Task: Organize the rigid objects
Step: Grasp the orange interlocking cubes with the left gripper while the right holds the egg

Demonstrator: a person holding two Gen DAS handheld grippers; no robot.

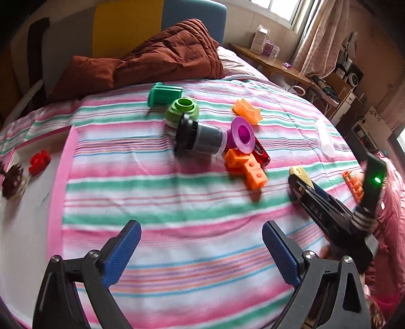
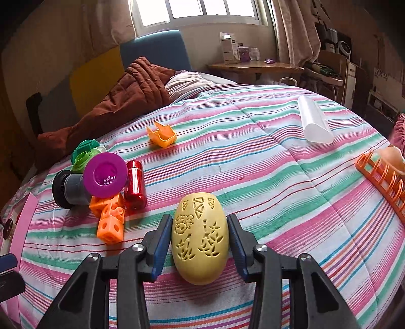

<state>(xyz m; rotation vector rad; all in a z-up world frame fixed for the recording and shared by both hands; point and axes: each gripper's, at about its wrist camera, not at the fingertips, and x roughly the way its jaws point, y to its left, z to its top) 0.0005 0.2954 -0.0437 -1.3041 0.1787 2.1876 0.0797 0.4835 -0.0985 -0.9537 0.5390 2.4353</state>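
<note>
My right fingers (image 2: pixel 164 243) are clamped on a yellow carved egg (image 2: pixel 200 238), one blue pad against each side, the egg's lower end over the striped bedspread (image 2: pixel 265 177). My left gripper (image 1: pixel 201 243) has its fingers spread wide with nothing between them, above bare bedspread.

The right wrist view alone gives me the egg's cut-out pattern; from the left wrist I see only its yellow tip past the black right gripper (image 1: pixel 300 177), which enters from the right with a green light glowing on its body. The right view also shows a clear plastic tube (image 2: pixel 314 121) lying far right and an orange rack (image 2: pixel 379 177) at the bed's right edge with a pale rounded thing resting on it. Only the left view shows me a red block (image 1: pixel 39 162) off to the left, well apart from the rest.

Both views share the cluster: a purple funnel (image 2: pixel 105 174) on a grey cylinder (image 2: pixel 73 191) with a black ribbed end, orange cube blocks (image 2: pixel 110 220) touching it, a red capsule (image 2: pixel 134 184) just beside, green pieces (image 2: pixel 83 154) behind, and an orange open piece (image 2: pixel 162 134) apart.

Everything lies on a bed. A rust-brown quilt (image 2: pixel 131 88) is heaped at the head, a wooden desk (image 2: pixel 253 67) stands under a bright window (image 2: pixel 197 10), and curtains hang at the sides.
</note>
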